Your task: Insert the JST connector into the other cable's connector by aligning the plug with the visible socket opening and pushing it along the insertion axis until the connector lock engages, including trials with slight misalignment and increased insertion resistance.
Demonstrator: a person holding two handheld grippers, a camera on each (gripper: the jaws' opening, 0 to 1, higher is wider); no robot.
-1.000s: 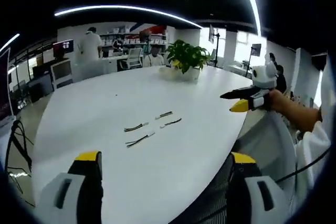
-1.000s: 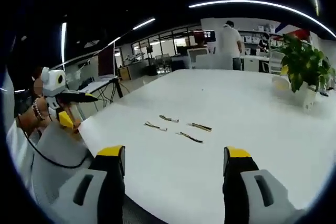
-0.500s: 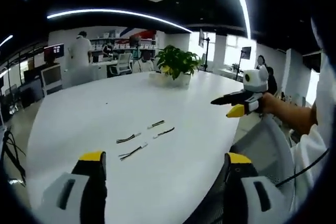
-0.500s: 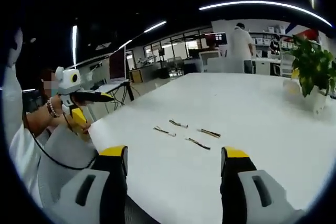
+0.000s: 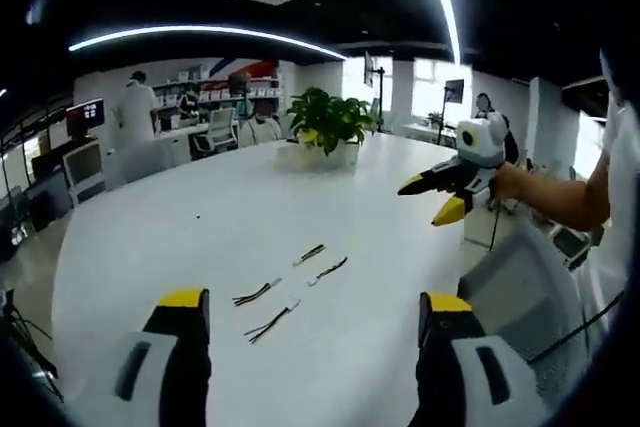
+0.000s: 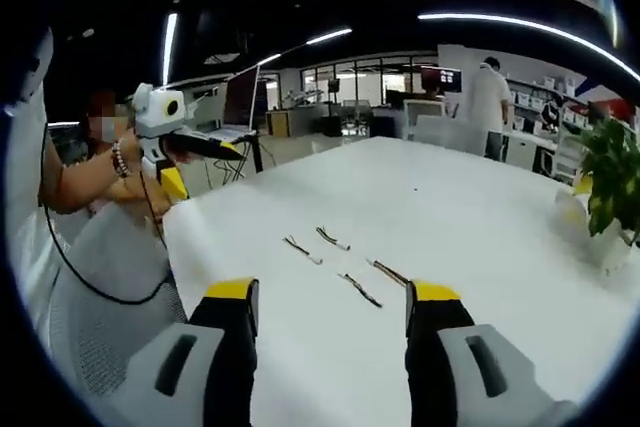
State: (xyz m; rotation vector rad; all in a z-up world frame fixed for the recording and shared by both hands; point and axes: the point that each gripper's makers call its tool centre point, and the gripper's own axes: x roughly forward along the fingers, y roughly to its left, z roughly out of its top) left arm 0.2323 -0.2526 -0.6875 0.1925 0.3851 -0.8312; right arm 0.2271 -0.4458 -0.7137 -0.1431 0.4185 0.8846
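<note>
While both grippers hover with fingers apart and empty, four short cables [image 5: 290, 292] lie mid-frame on the white worktop [image 5: 200, 237], nearer than a second ago. Left gripper [image 5: 310, 312] and right gripper [image 6: 330, 297] have advanced toward them.

The left gripper view looks from the near edge across the white table [image 5: 200, 207] toward the plant [image 5: 328, 119], cables [image 5: 290, 287] near ahead. The right gripper view faces the same table [image 6: 470, 207] from beside it. The 2 views share the cables [image 6: 340, 262], and each catches the other gripper.
</note>
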